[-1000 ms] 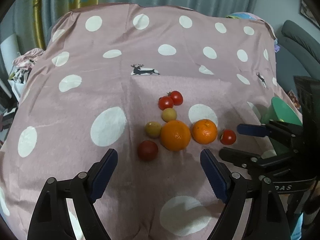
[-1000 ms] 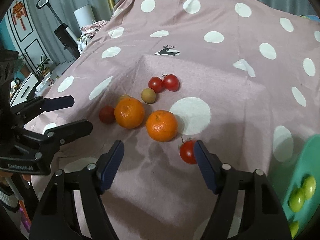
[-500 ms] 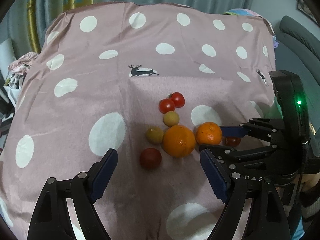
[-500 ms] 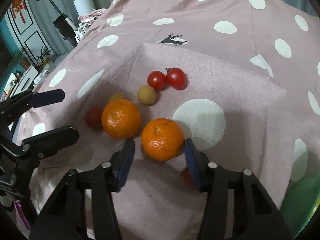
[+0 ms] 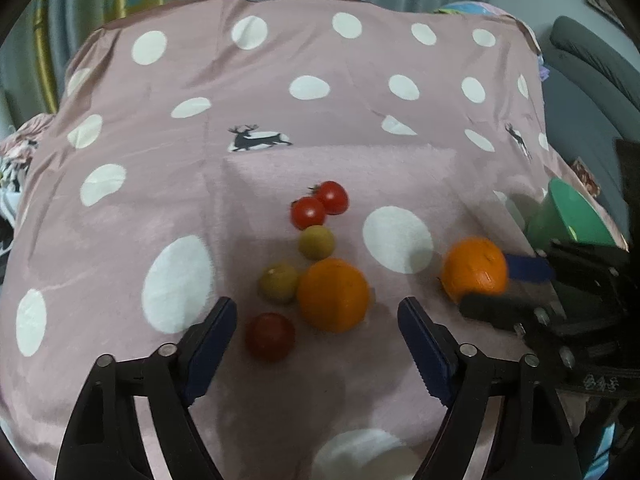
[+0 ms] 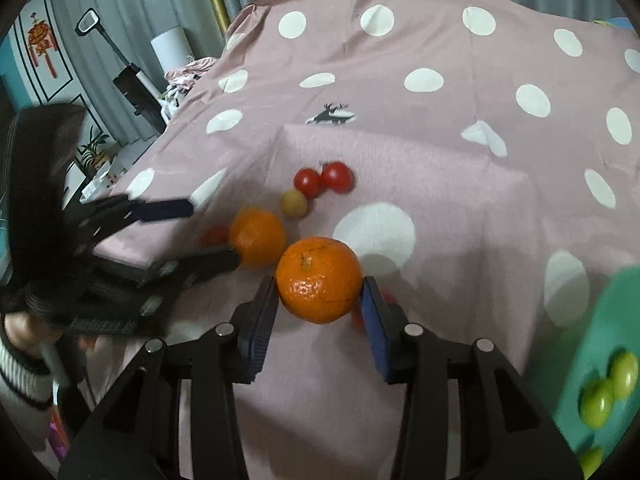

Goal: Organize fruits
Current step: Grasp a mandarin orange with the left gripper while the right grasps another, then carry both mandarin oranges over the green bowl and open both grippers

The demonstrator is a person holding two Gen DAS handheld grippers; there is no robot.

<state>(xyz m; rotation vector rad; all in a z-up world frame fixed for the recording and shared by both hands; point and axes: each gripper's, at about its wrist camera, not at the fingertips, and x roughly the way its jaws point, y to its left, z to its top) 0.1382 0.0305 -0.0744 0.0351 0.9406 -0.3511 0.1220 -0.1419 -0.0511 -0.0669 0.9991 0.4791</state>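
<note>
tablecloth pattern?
Dusty pink tablecloth with white polka dots and small dark deer prints; clearest in the left wrist view.

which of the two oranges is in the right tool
The orange nearer the green bowl, clamped between the right tool fingers. The other orange sits on the cloth beside the yellowish fruits, untouched.

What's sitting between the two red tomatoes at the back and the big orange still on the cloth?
One small yellow-green fruit, seen in the left wrist view, between the tomatoes and the orange.
</note>
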